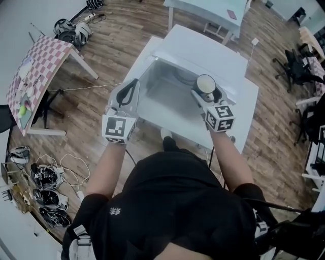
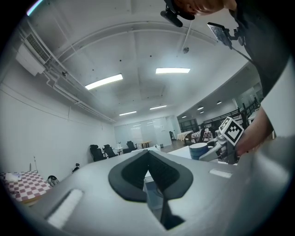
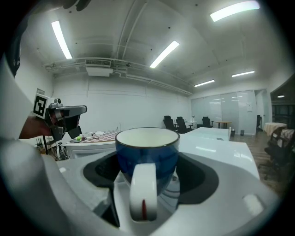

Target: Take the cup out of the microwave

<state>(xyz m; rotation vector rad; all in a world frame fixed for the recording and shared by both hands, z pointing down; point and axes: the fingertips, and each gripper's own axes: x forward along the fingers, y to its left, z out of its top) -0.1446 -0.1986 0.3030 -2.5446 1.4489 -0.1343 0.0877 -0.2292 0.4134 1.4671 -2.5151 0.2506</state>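
A blue cup (image 1: 205, 84) with a white inside and a white handle (image 3: 143, 196) is held upright in my right gripper (image 1: 205, 92), which is shut on it. The cup (image 3: 146, 152) hangs just in front of the white microwave (image 1: 203, 53), above its door (image 1: 165, 104), which is folded down towards me. My left gripper (image 1: 133, 84) is over the door's left edge, shut with its tips touching and nothing between them (image 2: 148, 154). In the left gripper view the cup (image 2: 199, 150) and the right gripper's marker cube (image 2: 232, 131) show off to the right.
The microwave stands on a white table (image 1: 244, 119). On the wooden floor, a checkered table (image 1: 35, 76) stands at the left, with cables and gear (image 1: 45, 188) below it. Another white table (image 1: 208, 12) is beyond; office chairs (image 1: 299, 66) are at the right.
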